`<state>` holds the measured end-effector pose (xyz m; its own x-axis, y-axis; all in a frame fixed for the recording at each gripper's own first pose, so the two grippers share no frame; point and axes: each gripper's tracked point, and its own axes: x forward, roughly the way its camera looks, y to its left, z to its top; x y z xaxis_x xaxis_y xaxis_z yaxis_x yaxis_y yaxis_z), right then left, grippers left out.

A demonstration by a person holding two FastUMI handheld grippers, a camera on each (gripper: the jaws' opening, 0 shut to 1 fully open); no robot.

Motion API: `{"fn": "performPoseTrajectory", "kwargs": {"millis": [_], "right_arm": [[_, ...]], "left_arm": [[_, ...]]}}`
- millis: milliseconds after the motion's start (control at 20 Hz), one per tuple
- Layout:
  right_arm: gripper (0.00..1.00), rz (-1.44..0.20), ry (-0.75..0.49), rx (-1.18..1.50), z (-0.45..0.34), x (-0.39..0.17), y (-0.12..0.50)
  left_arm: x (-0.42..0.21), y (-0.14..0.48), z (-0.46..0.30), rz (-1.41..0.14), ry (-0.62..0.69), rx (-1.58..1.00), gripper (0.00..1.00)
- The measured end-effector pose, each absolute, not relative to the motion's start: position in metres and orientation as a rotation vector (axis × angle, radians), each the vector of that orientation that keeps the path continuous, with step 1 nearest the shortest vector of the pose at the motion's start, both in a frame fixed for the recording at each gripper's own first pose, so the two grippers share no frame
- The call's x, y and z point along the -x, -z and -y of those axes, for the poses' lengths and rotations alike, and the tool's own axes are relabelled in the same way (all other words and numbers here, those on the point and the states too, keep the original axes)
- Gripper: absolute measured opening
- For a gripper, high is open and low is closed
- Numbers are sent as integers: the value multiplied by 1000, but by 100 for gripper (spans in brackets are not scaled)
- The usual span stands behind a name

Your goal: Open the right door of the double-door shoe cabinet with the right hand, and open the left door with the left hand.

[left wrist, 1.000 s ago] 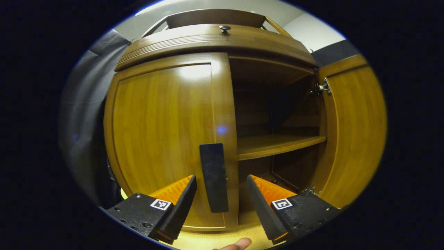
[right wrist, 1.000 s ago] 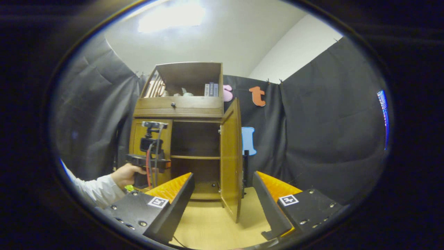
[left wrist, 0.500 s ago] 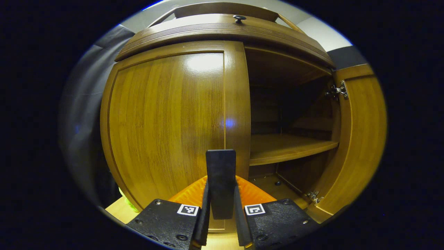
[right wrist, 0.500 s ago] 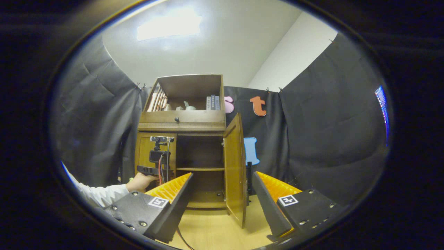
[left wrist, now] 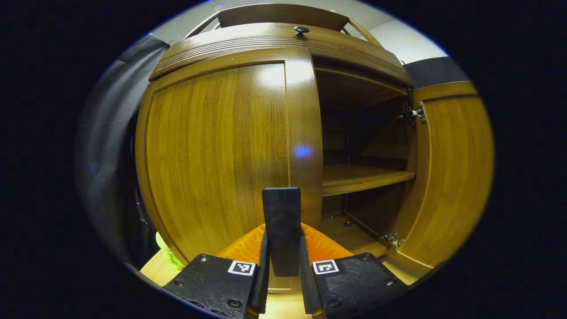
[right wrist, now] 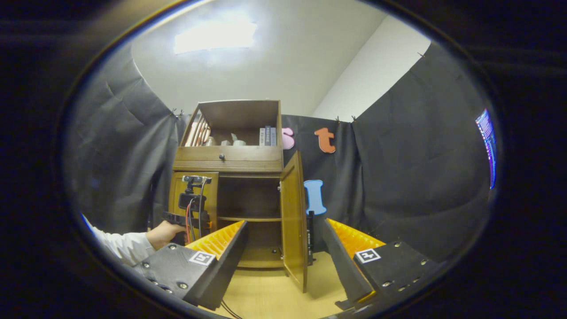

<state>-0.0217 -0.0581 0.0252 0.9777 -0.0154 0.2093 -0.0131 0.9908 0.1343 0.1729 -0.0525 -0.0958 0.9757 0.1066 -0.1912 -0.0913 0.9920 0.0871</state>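
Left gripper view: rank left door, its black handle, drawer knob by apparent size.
1. left door
2. black handle, enlarged by nearness; the left hand-held gripper is clamped on it
3. drawer knob, smallest

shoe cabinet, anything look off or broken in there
Nothing stands out. The right door hangs open, the left door looks shut with the left tool closed on its handle, and the shelf sits level.

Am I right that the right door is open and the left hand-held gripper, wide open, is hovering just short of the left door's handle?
Not quite: the left hand-held gripper is shut on the left door's handle, as the left gripper view shows. The right door is indeed open.
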Motion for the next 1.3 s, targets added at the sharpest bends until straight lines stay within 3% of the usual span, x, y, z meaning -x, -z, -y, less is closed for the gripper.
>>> {"fn": "performPoseTrajectory", "kwargs": {"millis": [550, 1300], "right_arm": [[99, 196, 8, -108, 60, 20, -19], [99, 172, 80, -102, 80, 18, -11]], "left_arm": [[-151, 89, 52, -174, -5, -56, 33], [-63, 78, 11, -167, 49, 13, 33]]}}
